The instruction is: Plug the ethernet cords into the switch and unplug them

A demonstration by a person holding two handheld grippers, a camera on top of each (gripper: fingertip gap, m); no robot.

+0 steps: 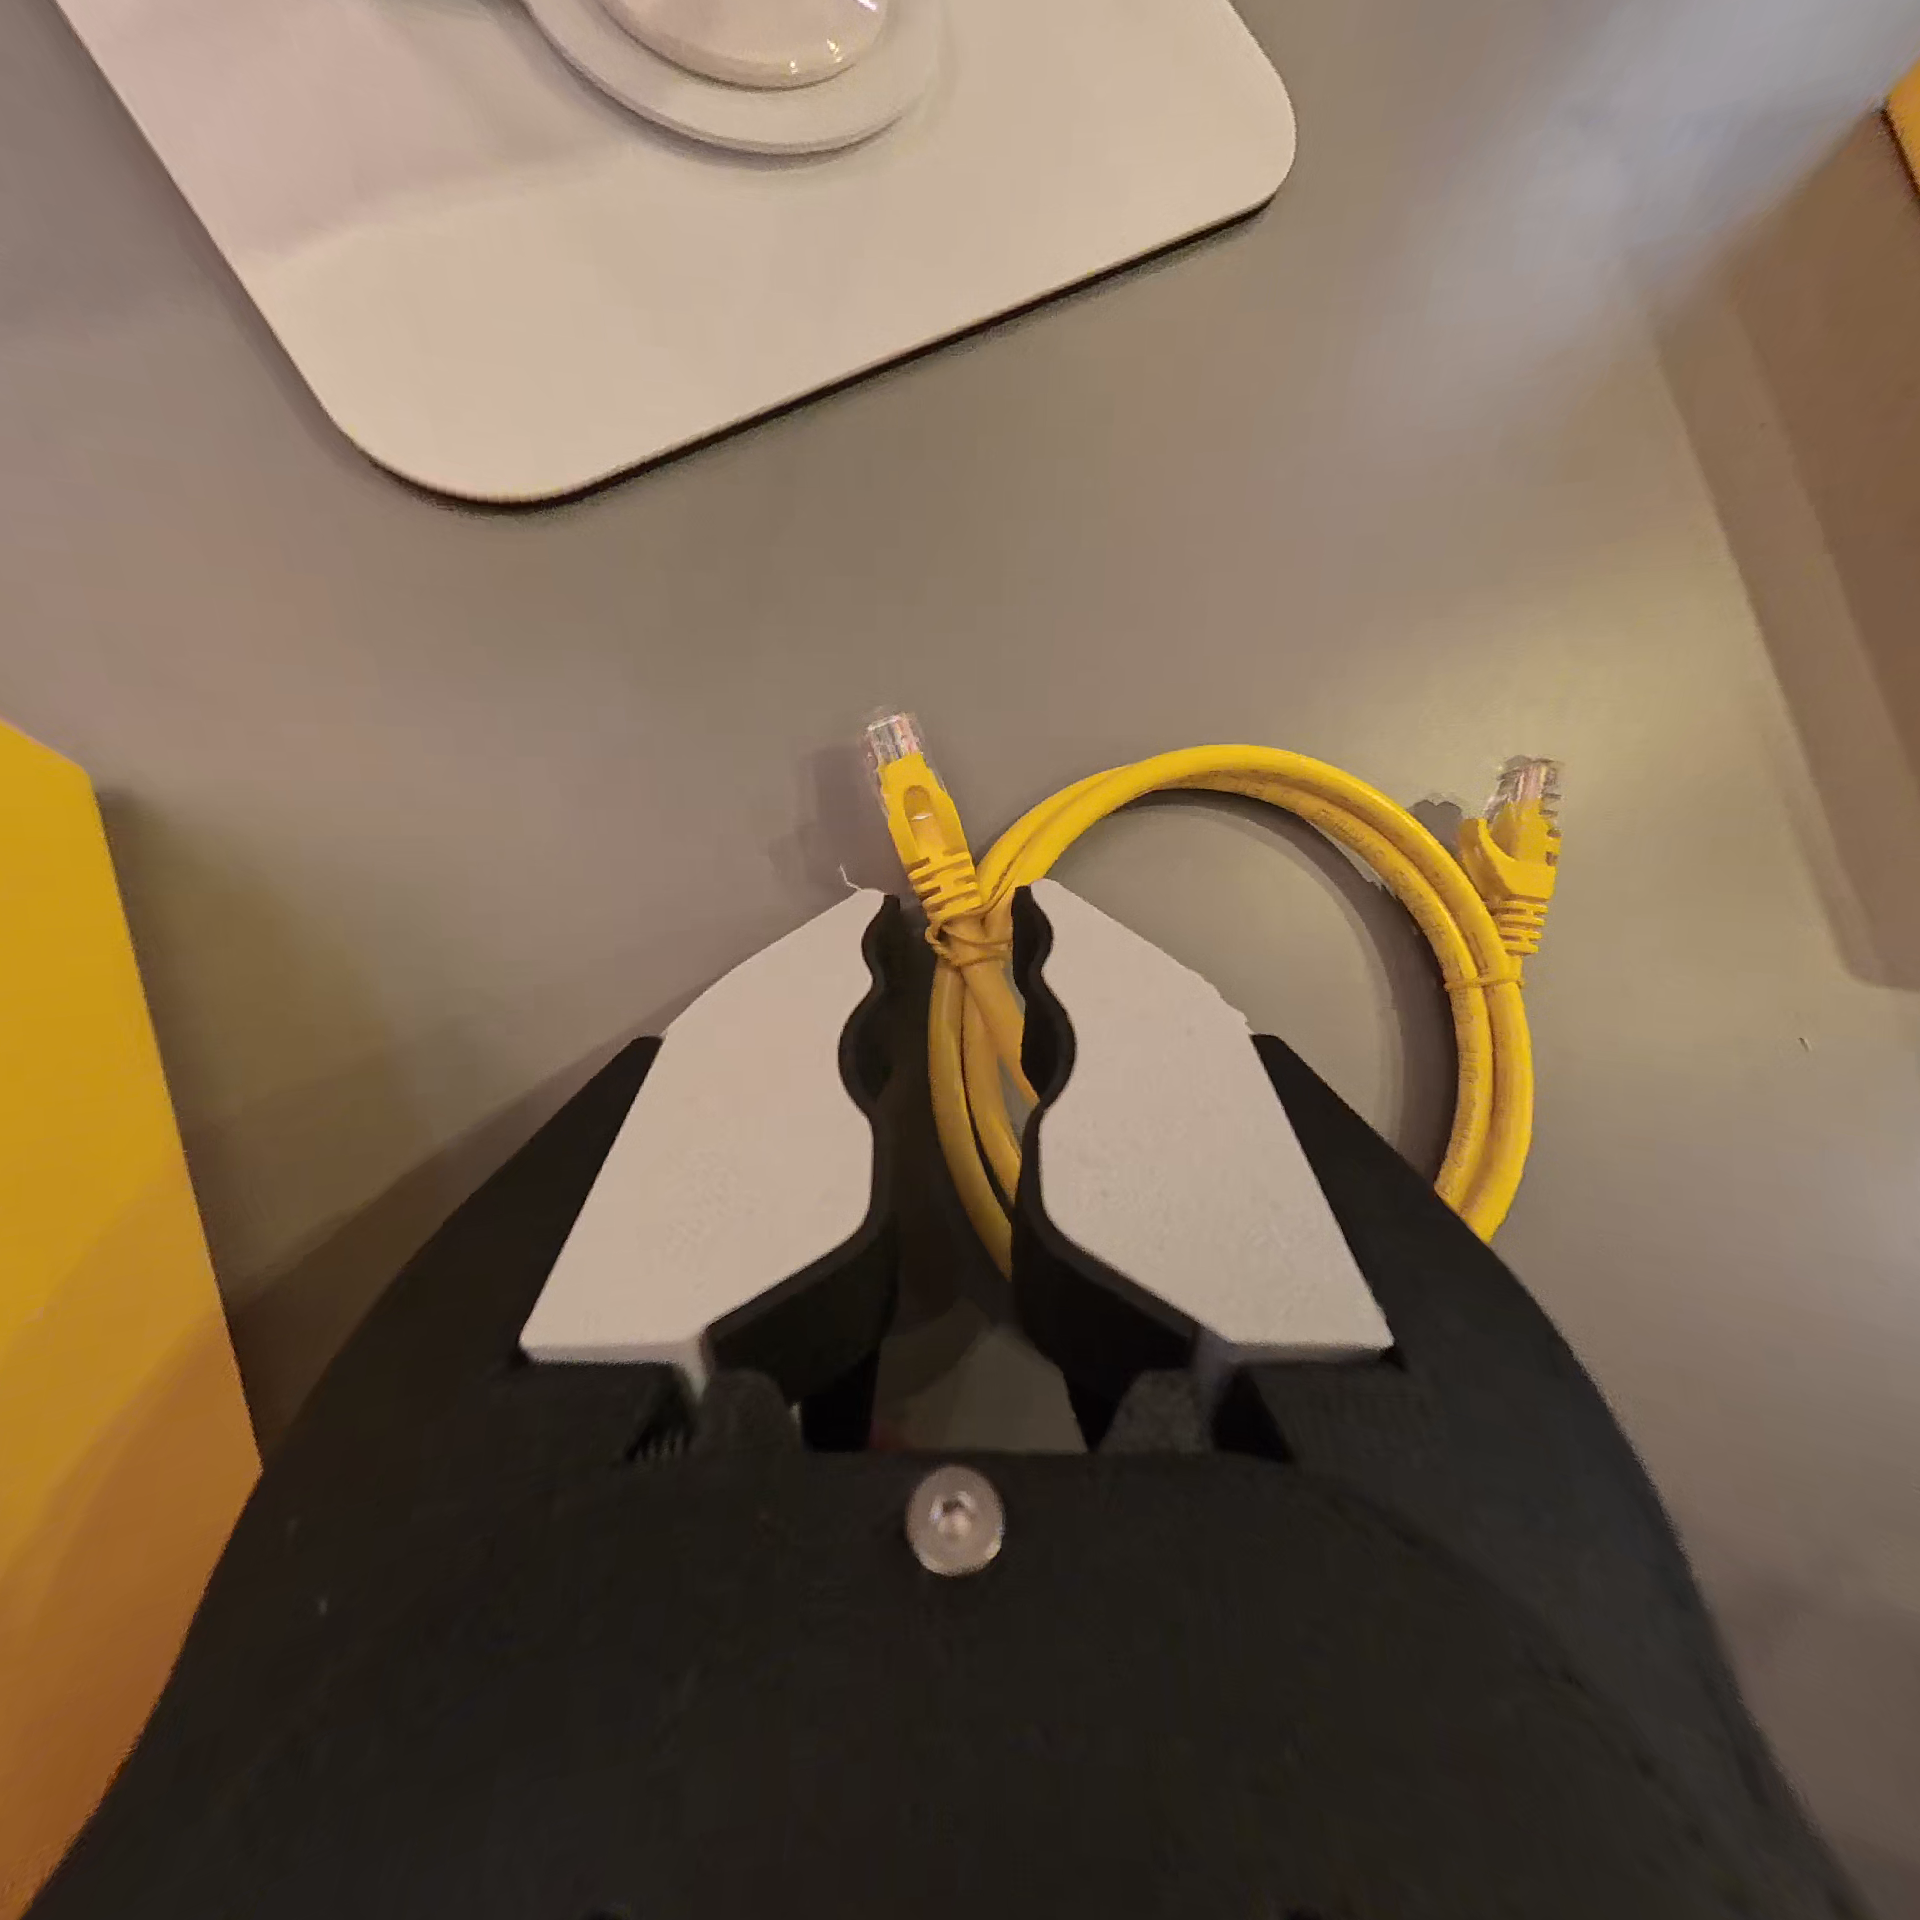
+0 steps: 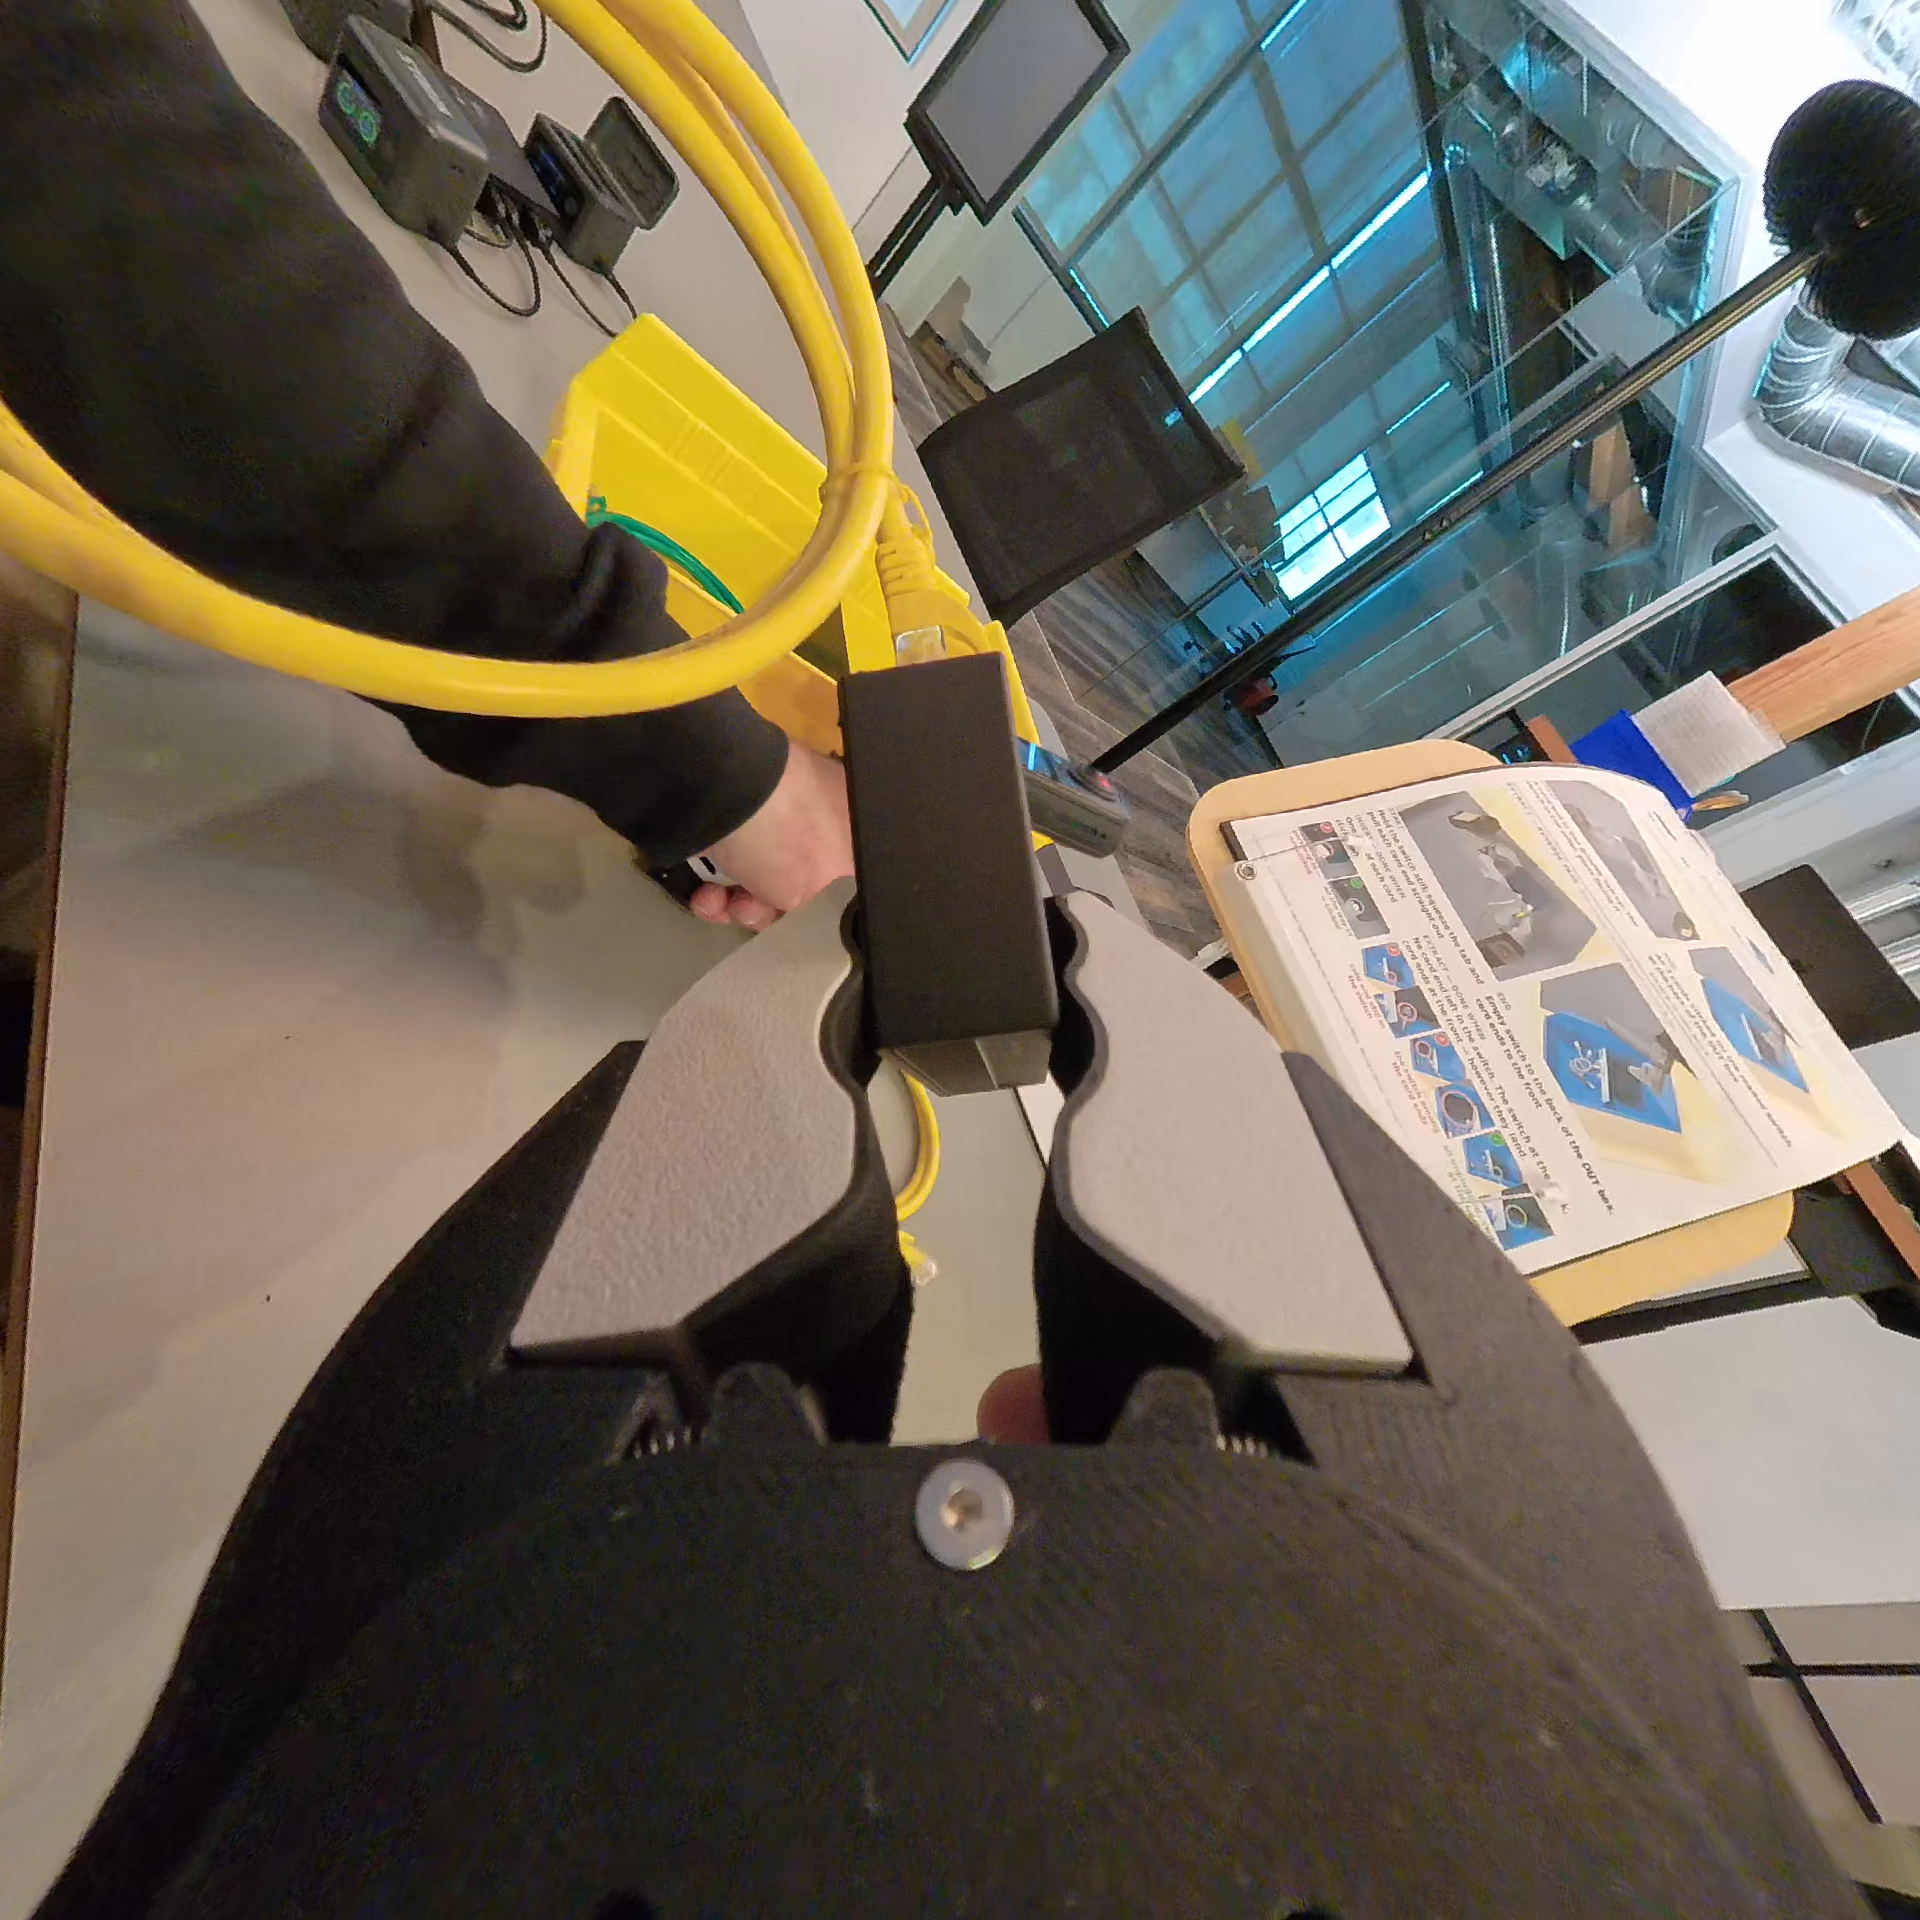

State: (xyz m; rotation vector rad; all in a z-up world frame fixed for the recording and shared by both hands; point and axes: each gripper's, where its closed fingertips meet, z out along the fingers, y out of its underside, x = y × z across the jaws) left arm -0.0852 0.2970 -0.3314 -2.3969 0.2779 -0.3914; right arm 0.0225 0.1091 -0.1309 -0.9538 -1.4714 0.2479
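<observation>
In the left wrist view a coiled yellow ethernet cord [image 1: 1247, 779], bound with thin ties, lies on the grey table [image 1: 520, 675]. One clear plug [image 1: 894, 743] points away from me and a second plug [image 1: 1522, 800] lies at the right. My left gripper [image 1: 954, 899] is closed narrowly around the tied strands just behind the first plug. In the right wrist view my right gripper [image 2: 956, 914] is shut on a black box-shaped switch [image 2: 935, 831]. Another yellow cord [image 2: 831, 312] loops overhead, with its plug [image 2: 920, 634] at the switch's far end. A further yellow plug [image 2: 920, 1262] shows below the fingers.
A white rounded base plate [image 1: 727, 312] lies ahead of the left gripper and a yellow bin [image 1: 83, 1195] stands at its left. In the right view there are a black sleeve and hand [image 2: 790, 842], a yellow bin [image 2: 696, 457], black devices [image 2: 416, 125] and an instruction sheet on a board [image 2: 1507, 987]. Tip to tip, the grippers are about 30 cm apart.
</observation>
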